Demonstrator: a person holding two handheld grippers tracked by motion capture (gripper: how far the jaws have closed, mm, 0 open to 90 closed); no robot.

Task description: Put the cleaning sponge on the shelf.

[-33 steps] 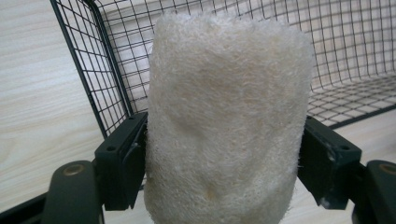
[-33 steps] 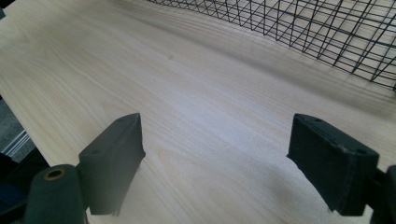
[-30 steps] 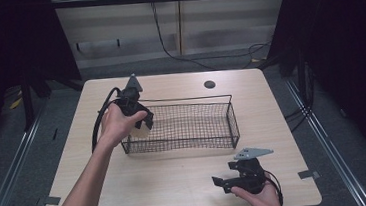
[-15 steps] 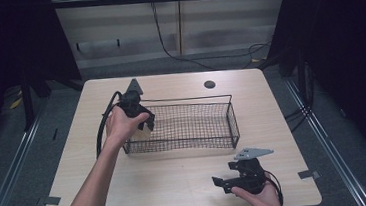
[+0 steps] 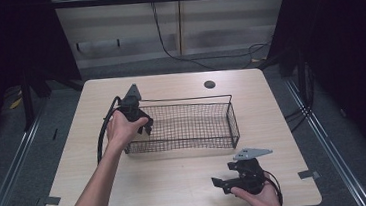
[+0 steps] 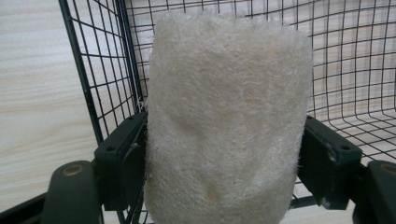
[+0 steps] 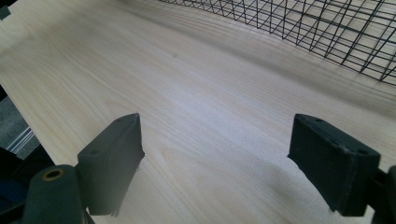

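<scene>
Cream fibrous loofah pad (image 6: 226,126) clamped between left gripper (image 5: 140,123) fingers, over black wire basket (image 5: 233,121) corner — may snag the mesh on release. Right gripper (image 7: 231,158) fingers spread, empty, over bench (image 7: 196,93).

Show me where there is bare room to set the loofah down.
The wire basket floor right of the left gripper is bare; so is the tabletop between basket and right gripper. Only the basket's left end, around the loofah, is crowded.

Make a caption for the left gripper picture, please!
Left gripper squeezing a fuzzy cream loofah sponge at the corner of the black wire basket.
</scene>
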